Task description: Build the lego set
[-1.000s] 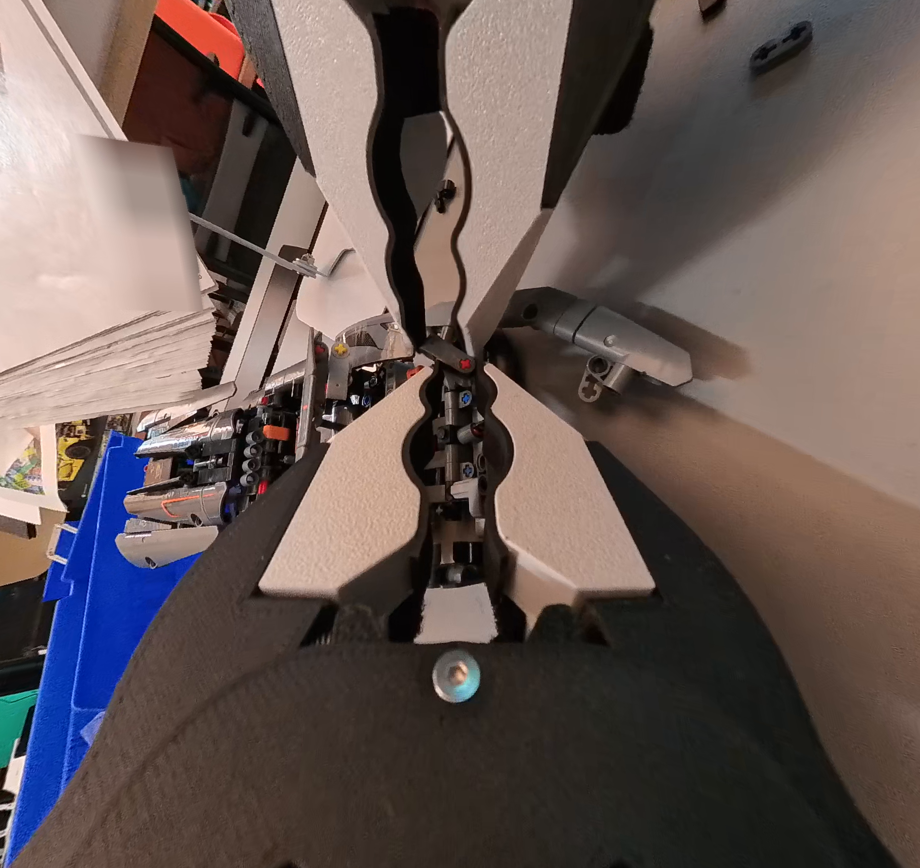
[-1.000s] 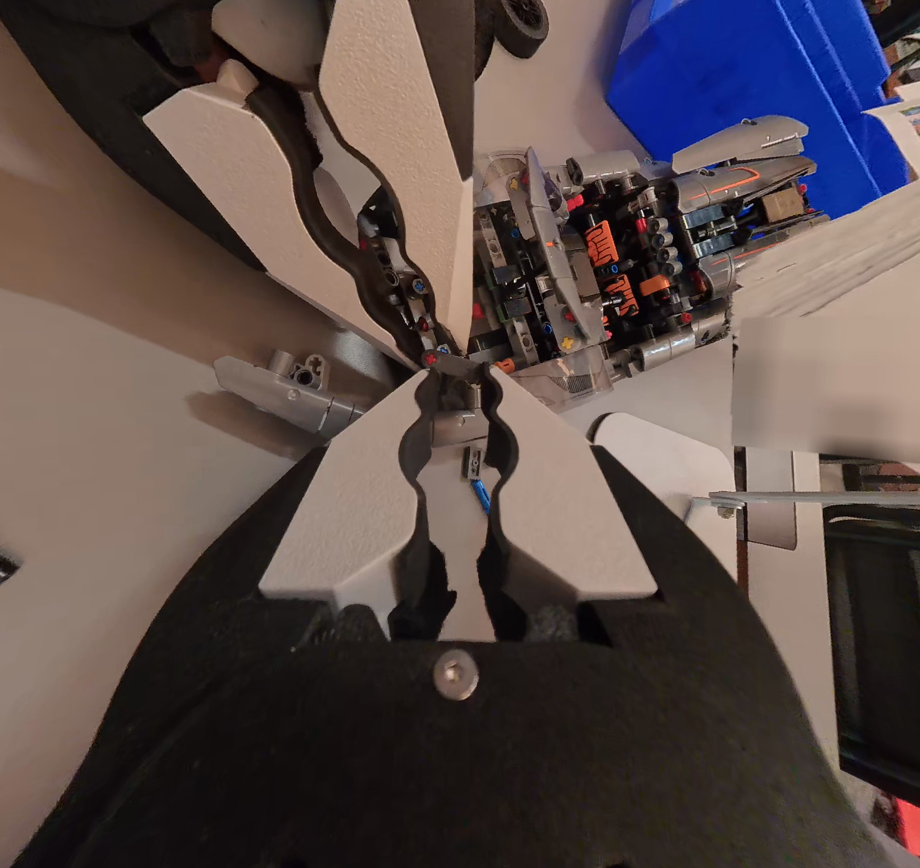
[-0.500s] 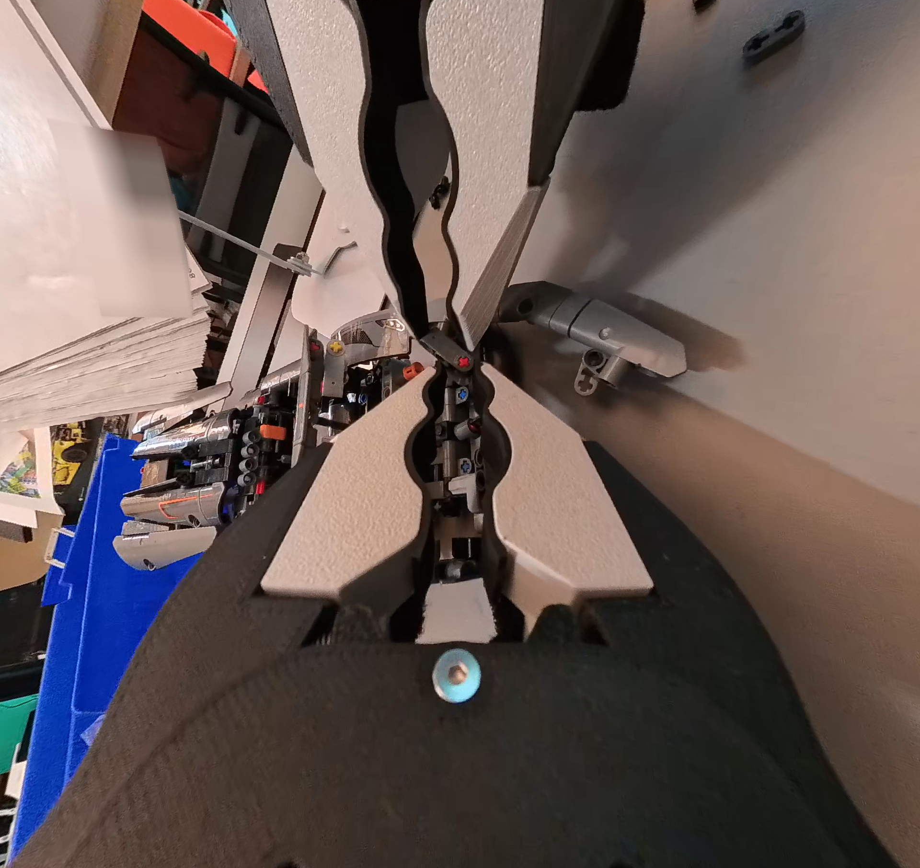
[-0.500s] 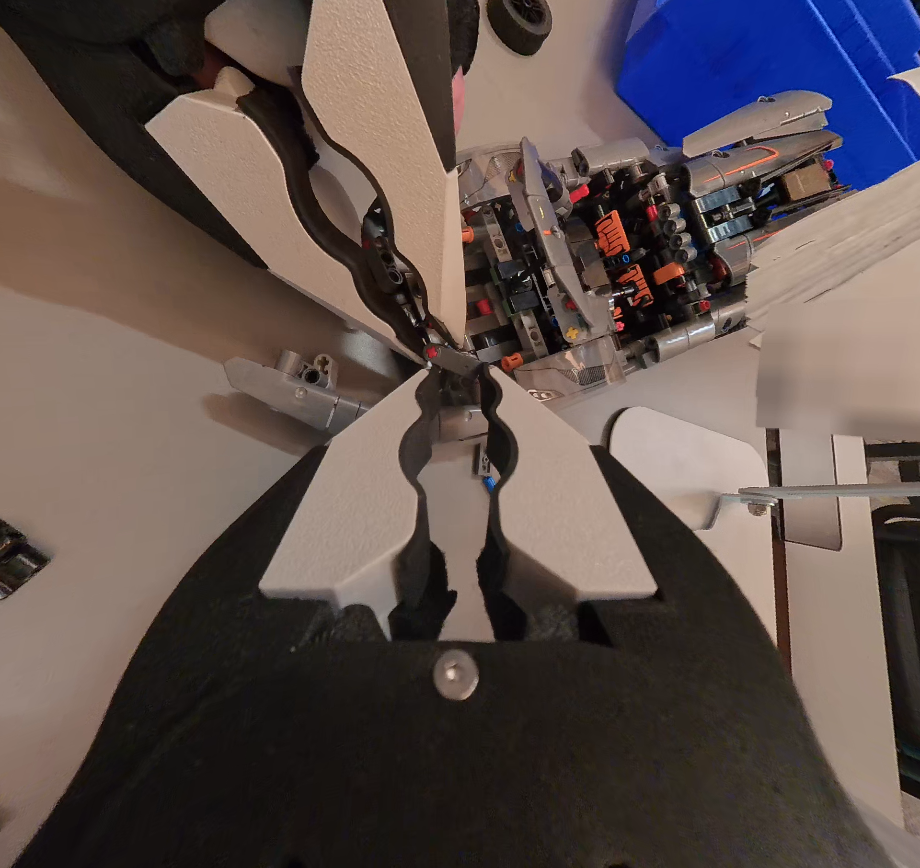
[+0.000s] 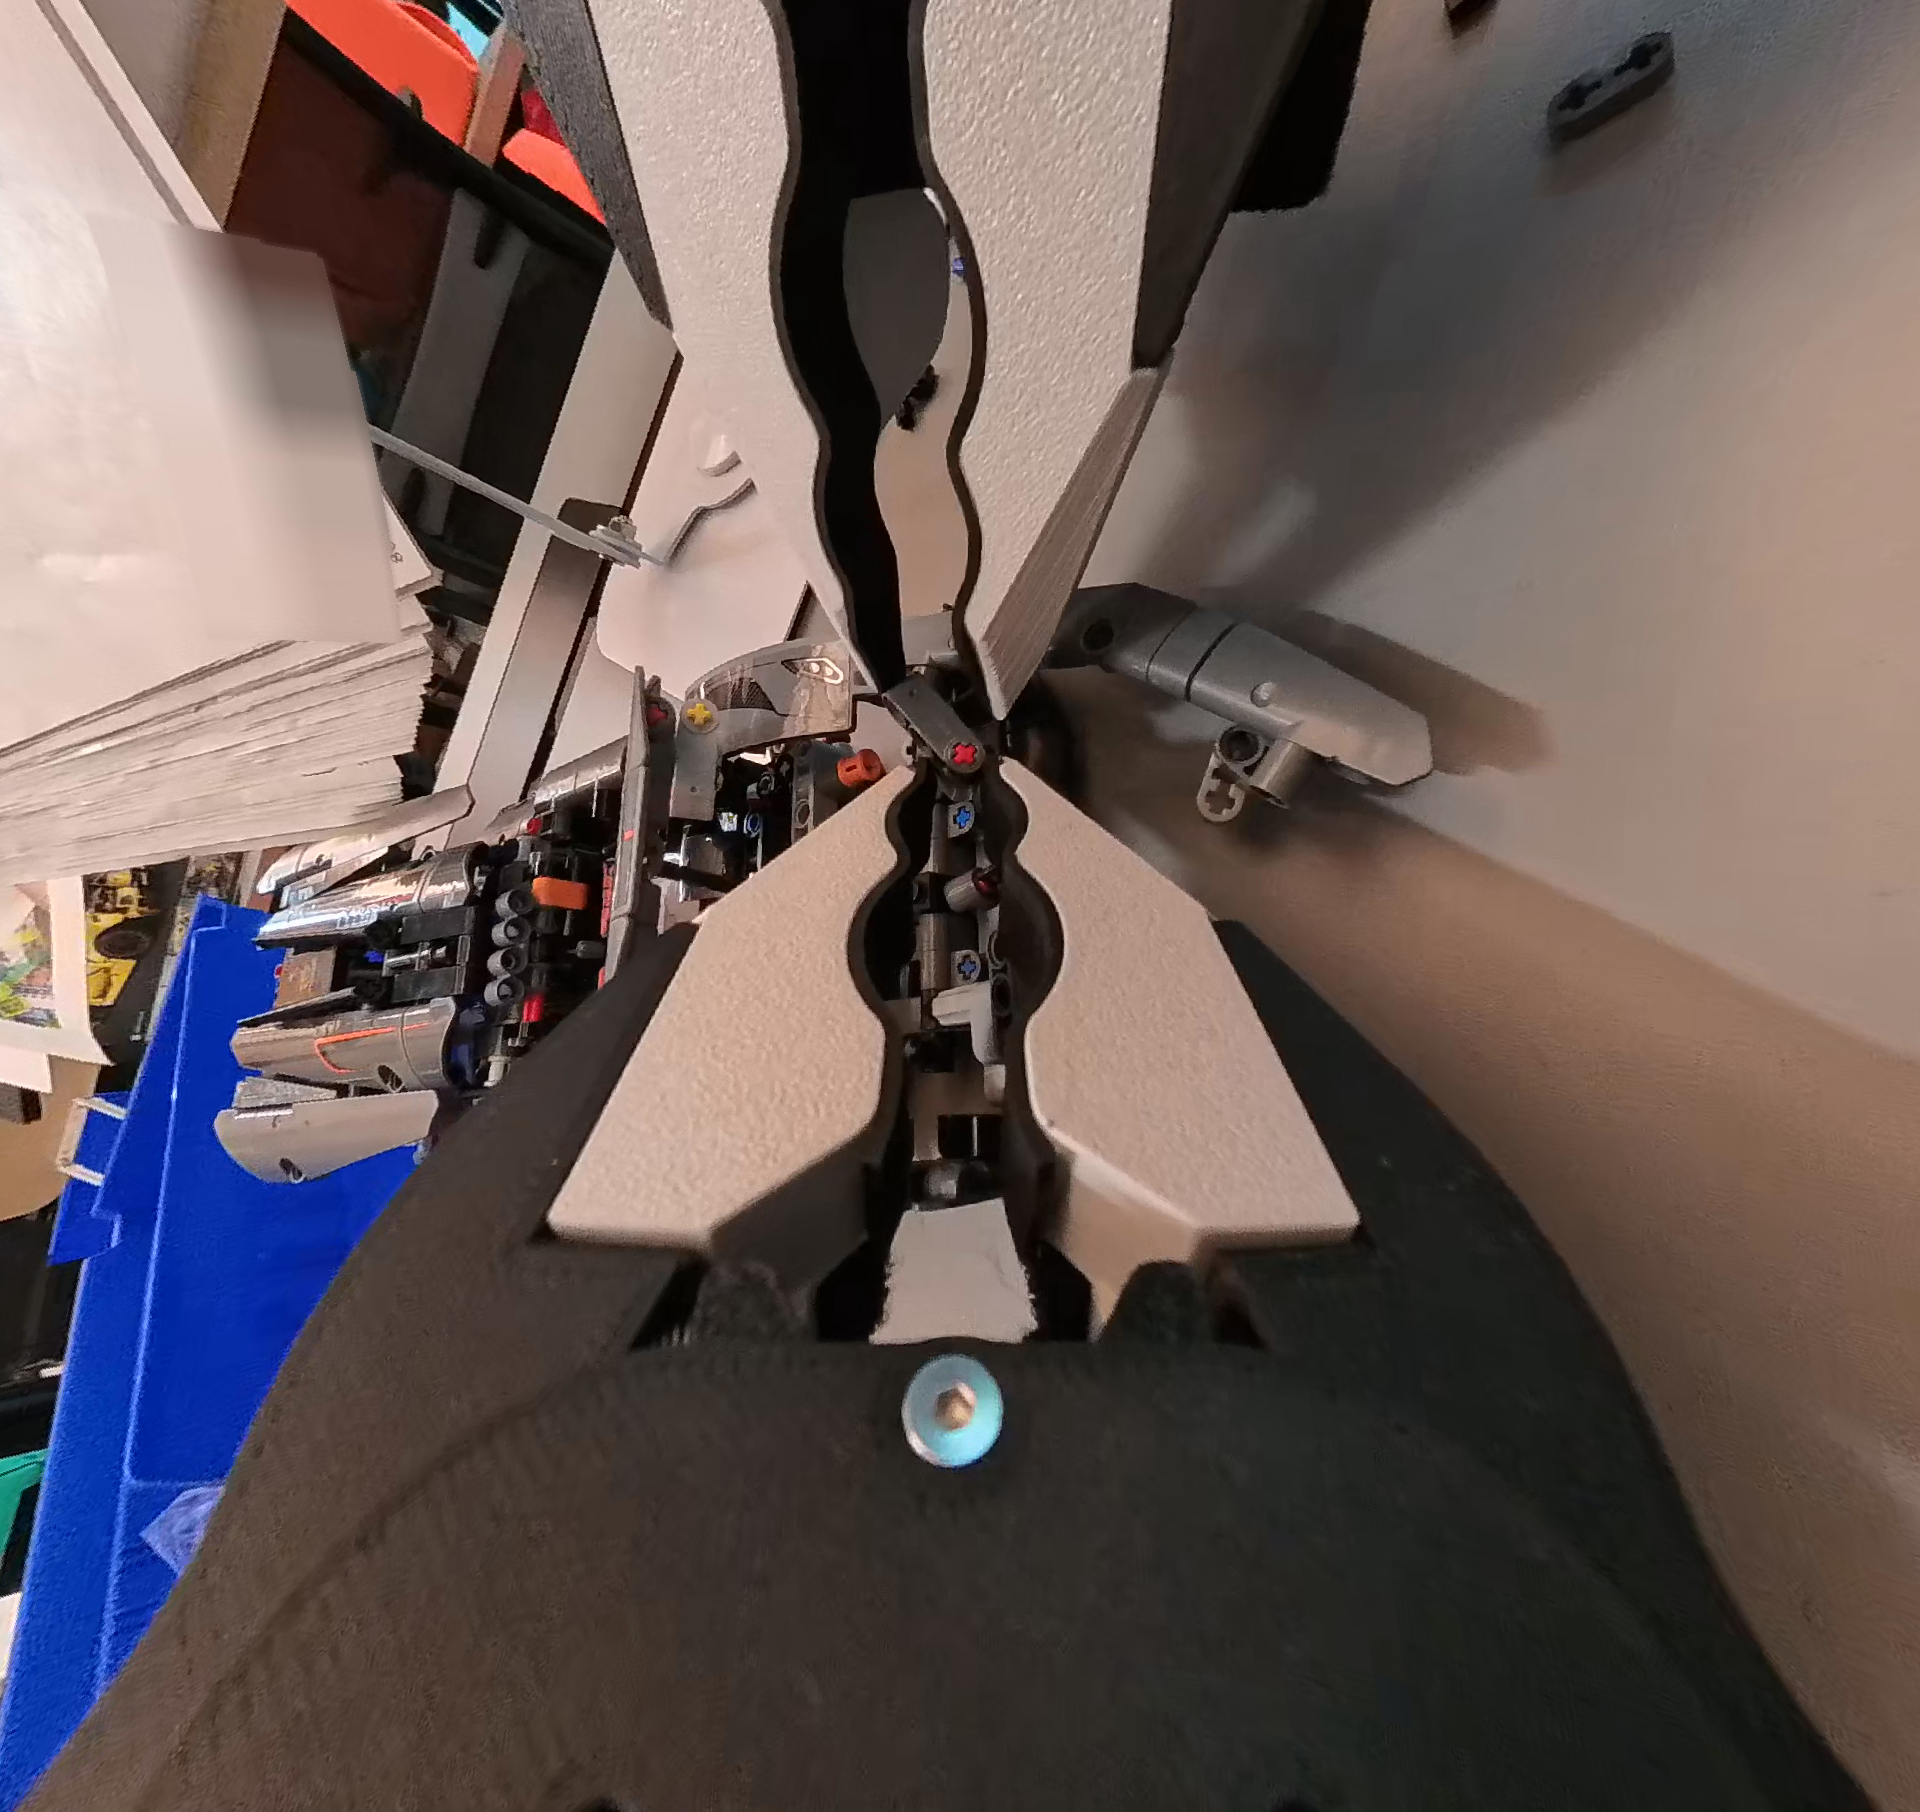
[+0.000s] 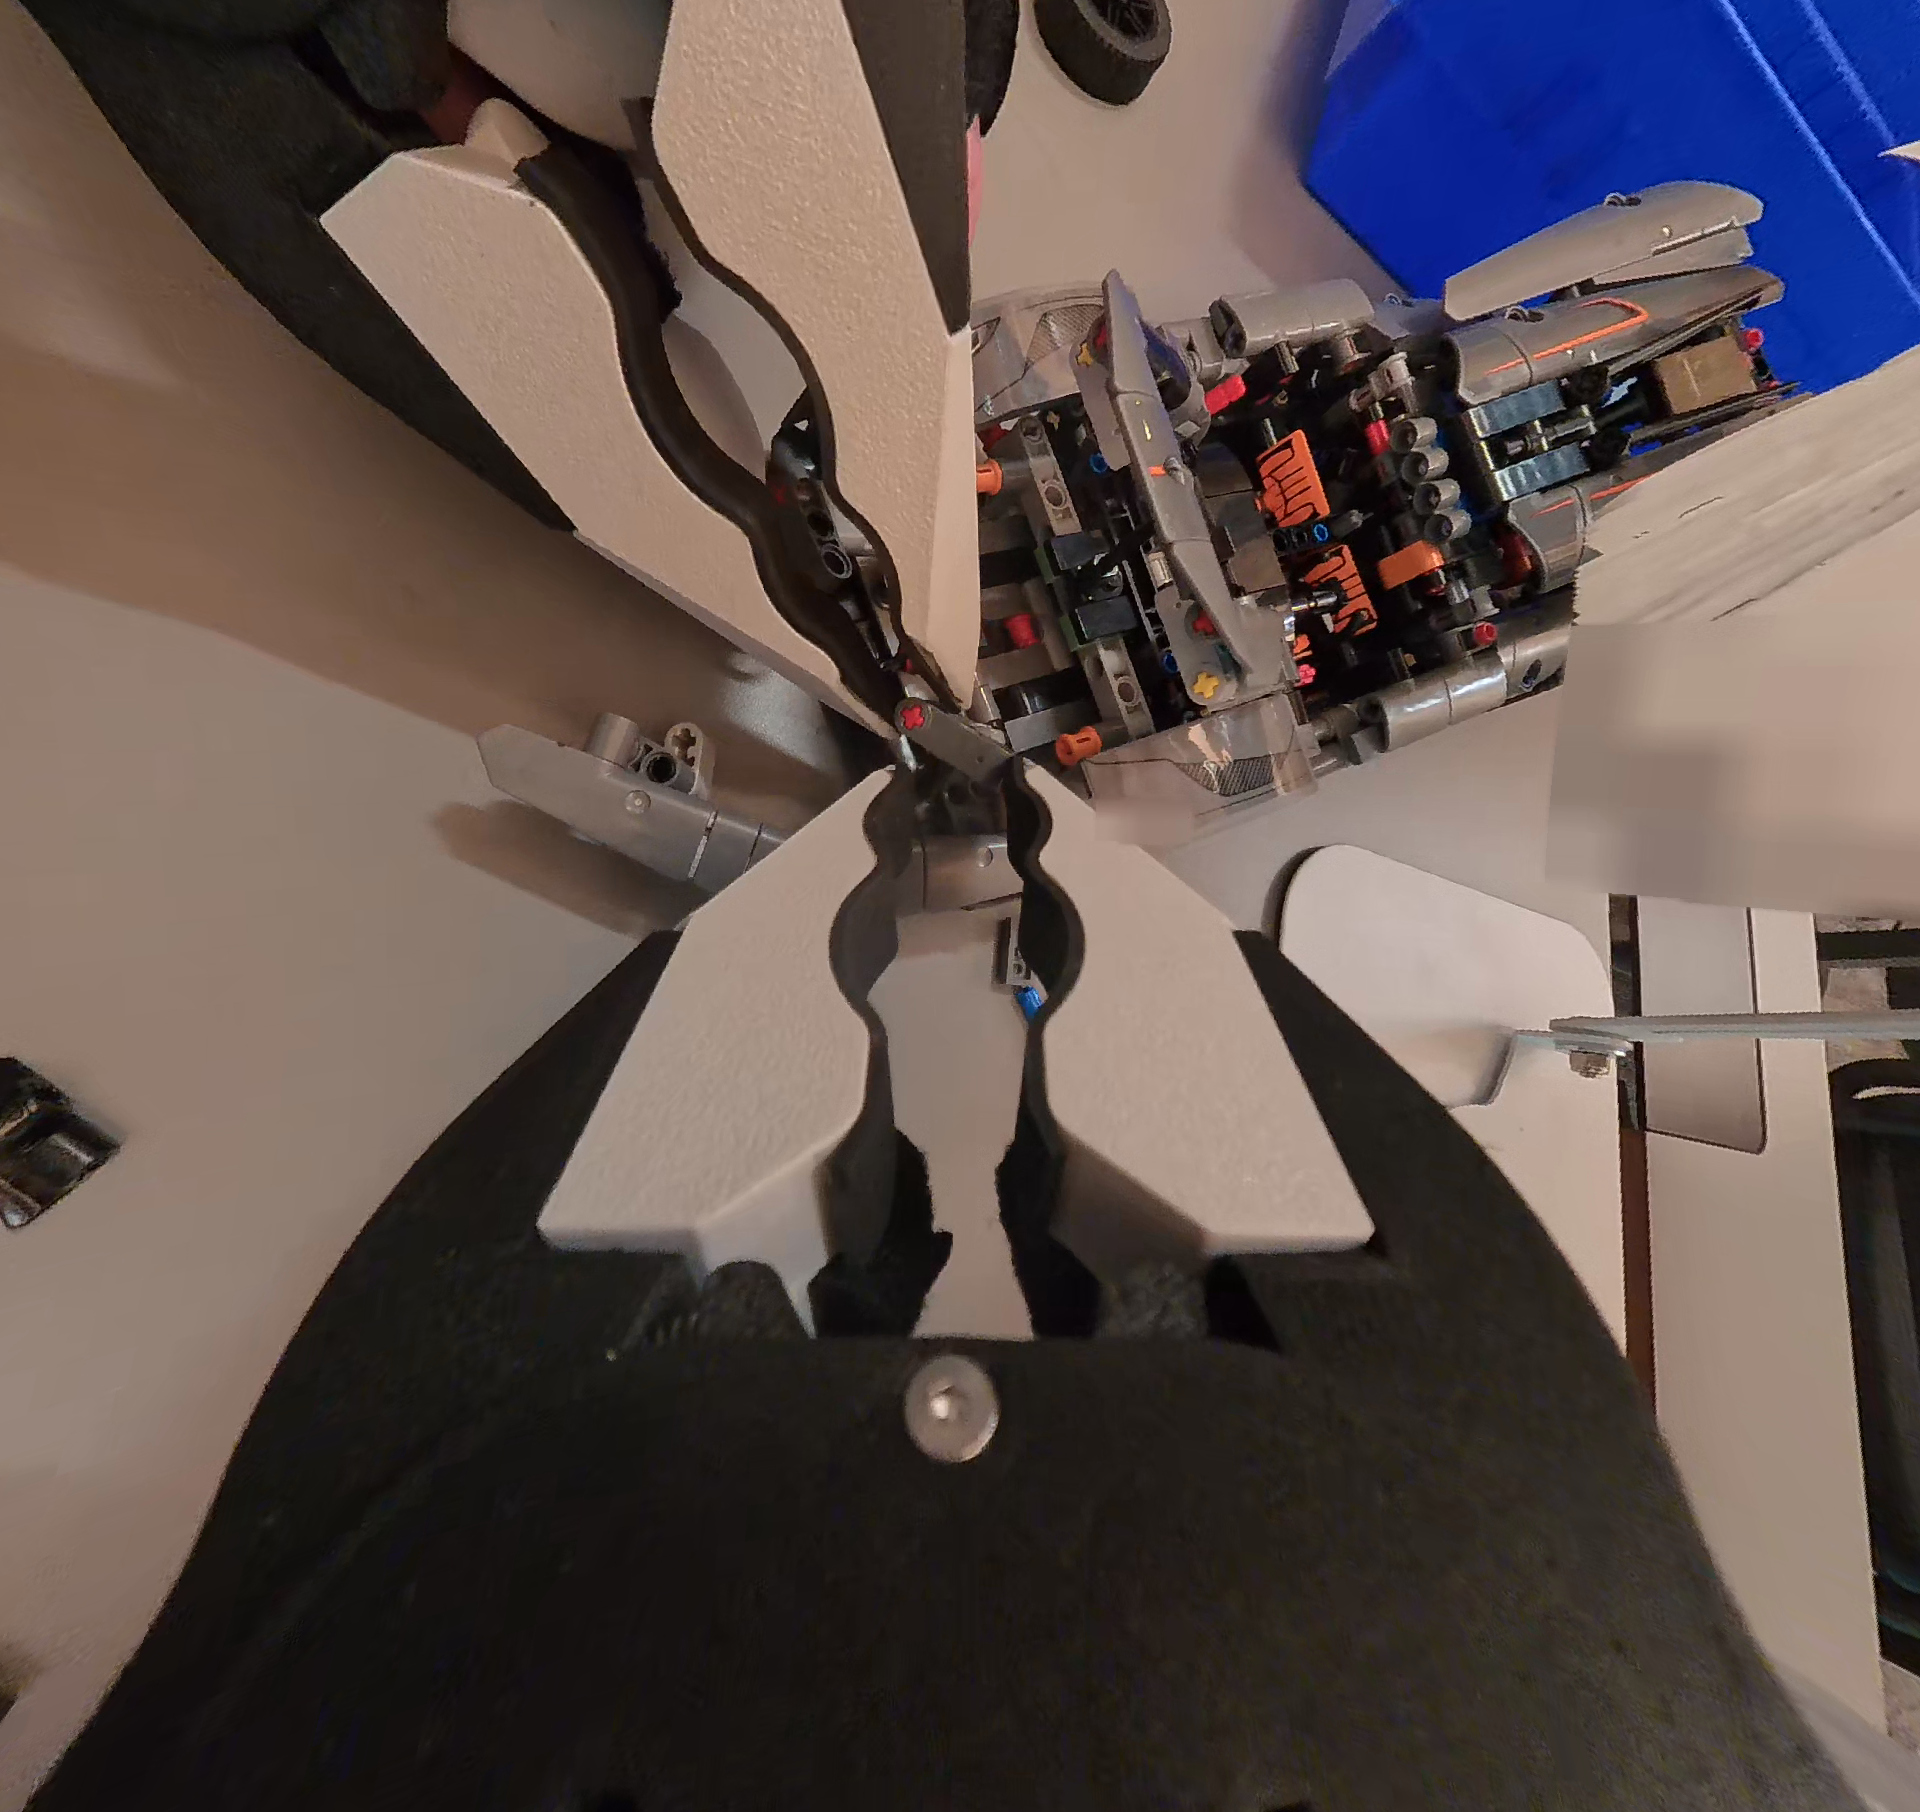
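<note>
left hand-held gripper (image 5: 954,786): clamps subassembly (image 5: 961,931), steadying it | right hand-held gripper (image 6: 951,775): narrow, apparently pinching dark liftarm (image 6: 951,728) to seat it

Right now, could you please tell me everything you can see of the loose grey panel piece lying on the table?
The grey panel piece looks like matte plastic: a long tapered shell with a pointed tip, a seam across its body and a lighter connector with a cross-shaped hole on one side. It lies flat on the pale table, casting a shadow, apart from the car model; neither gripper touches it.

Glossy plastic lego model (image 6: 1299,536) — matt, smooth table (image 6: 260,879)
</note>
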A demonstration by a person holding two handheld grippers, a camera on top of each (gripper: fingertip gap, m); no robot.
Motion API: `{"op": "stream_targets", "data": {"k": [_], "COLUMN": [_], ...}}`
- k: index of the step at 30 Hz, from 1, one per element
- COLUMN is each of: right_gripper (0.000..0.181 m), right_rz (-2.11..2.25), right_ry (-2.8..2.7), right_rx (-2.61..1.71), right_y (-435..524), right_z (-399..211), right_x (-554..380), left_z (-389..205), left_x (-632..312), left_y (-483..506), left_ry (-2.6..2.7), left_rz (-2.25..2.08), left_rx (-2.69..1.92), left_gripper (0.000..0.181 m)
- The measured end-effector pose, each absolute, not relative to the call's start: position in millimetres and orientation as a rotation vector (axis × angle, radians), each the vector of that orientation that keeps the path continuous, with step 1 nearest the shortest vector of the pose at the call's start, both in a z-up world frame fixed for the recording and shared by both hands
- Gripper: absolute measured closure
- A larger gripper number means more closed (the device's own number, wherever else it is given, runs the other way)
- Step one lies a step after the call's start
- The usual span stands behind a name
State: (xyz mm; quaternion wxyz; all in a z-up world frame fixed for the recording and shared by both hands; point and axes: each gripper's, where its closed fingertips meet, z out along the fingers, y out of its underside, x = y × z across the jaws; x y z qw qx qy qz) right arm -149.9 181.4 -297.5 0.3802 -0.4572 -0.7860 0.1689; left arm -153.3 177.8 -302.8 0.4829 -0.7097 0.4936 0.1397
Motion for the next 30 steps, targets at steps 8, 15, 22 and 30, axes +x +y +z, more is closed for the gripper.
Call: {"op": "stream_targets", "data": {"k": [8, 15, 22, 30], "right_gripper": [0.165, 0.154, 0.159, 0.165], "right_rz": [0.43, 0.375, 0.325, 0.313], "right_ry": [-2.013, -1.985, -2.015, -2.049], "right_rx": [-1.163, -1.112, -1.078, -1.076], "right_y": [180.8, 181.6, 180.7, 176.5], "right_z": [-298.1, -294.7, -298.6, -308.4], "right_x": [-148.8, -153.3, -152.1, -151.9], "left_z": [-302.4, -299.6, -301.0, -286.6], "left_x": [-153.9, -155.6, -154.4, -167.3], "left_y": [177.3, 178.8, 179.4, 185.8], "left_ry": [1.192, 1.169, 1.172, 1.068], "left_rz": [0.319, 0.318, 0.348, 0.363], "left_rx": [-1.738, -1.733, -1.73, -1.729], "left_gripper": [0.175, 0.176, 0.175, 0.181]}}
